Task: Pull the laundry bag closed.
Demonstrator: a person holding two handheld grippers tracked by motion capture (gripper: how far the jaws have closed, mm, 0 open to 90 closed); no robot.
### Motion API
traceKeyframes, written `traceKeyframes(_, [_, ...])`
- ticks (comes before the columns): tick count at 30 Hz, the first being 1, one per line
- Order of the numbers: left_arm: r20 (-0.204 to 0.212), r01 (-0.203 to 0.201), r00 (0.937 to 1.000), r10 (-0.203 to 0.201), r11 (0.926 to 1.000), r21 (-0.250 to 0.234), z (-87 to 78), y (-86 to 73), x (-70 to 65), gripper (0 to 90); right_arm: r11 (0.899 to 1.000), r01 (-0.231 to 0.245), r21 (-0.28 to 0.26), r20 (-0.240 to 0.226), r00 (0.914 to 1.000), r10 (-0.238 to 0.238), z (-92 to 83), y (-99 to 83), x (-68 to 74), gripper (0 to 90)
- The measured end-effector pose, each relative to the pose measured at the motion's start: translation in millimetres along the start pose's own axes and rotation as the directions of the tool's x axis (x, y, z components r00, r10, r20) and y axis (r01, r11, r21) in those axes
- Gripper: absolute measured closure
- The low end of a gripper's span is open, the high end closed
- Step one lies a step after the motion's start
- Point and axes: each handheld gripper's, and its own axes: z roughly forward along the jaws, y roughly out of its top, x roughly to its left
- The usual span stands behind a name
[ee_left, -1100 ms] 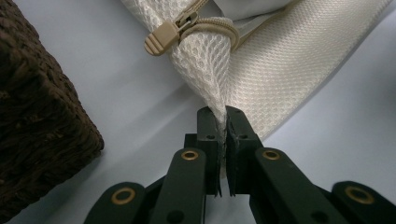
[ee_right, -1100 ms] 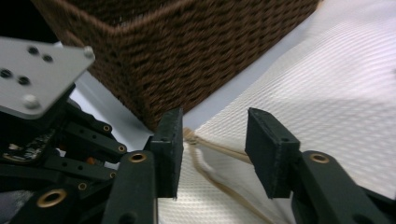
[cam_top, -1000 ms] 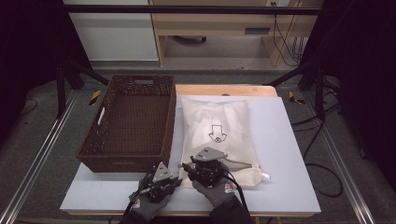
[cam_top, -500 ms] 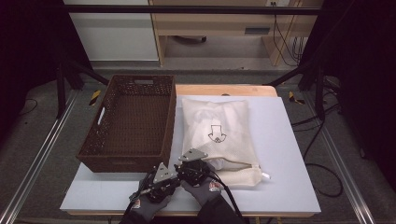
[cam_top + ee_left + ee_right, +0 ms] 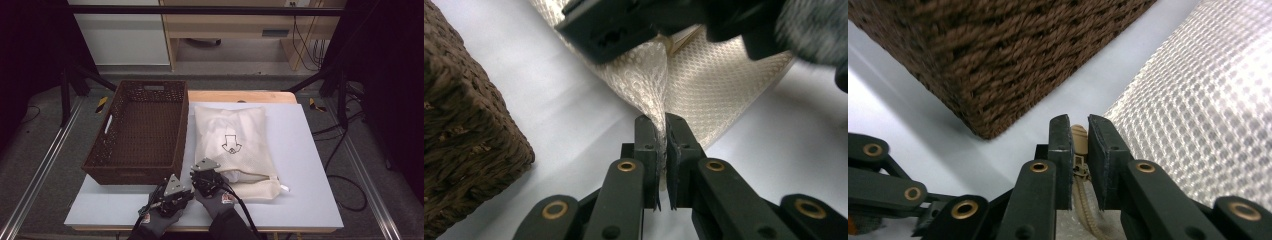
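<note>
A cream mesh laundry bag [image 5: 235, 145], flat and roughly rectangular with a black arrow mark printed on top, lies on the pale grey table [image 5: 305, 200] just beside a dark brown woven basket [image 5: 137, 132] with cut-out handles. Its fabric is a fine honeycomb net, seen close in both gripper views. At the bag's near left corner the left gripper [image 5: 662, 131] has its black jaws pinched tight on a raised fold of the mesh [image 5: 649, 85], which rises out of the jaws in a narrow, creased ridge. The right gripper [image 5: 1079, 131] sits right next to it; its jaws have just been closing, and the tan zipper pull [image 5: 1079, 135] now stands between the flat black pads, with the ribbed zipper tape running down beneath it. The basket's coarse, rope-like weave looms close behind both grippers.
</note>
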Motion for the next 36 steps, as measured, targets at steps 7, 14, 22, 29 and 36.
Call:
traceKeyframes(7, [0.0,-0.001,1.0,0.001,1.0,-0.002,0.0,-0.2,0.1,84.2,0.999,-0.036,-0.015,-0.039,0.9986,0.035,-8.3,3.4,-5.0,81.2])
traceKeyframes(14, [0.001,-0.001,1.0,0.001,1.0,-0.001,0.0,-0.1,0.1,84.2,0.999,-0.047,-0.015,-0.043,0.998,0.047,-16.0,4.9,-8.0,86.4])
traceKeyframes(22, [0.001,0.001,1.0,-0.001,1.0,-0.003,0.1,-0.3,0.4,84.1,0.998,-0.06,-0.021,-0.074,0.9956,0.058,-33.0,-0.3,-7.7,86.6])
traceKeyframes(29, [0.002,0.003,1.0,-0.003,1.0,-0.004,0.2,-0.4,0.5,84.1,0.997,-0.083,0.002,-0.089,0.9925,0.083,-34.2,-12.5,-11.9,88.6])
traceKeyframes(36, [0.002,-0.001,1.0,0.001,1.0,-0.003,0.0,-0.5,0.3,84.1,0.997,-0.016,-0.073,-0.063,0.998,0.012,-21.3,-1.5,1.4,62.6])
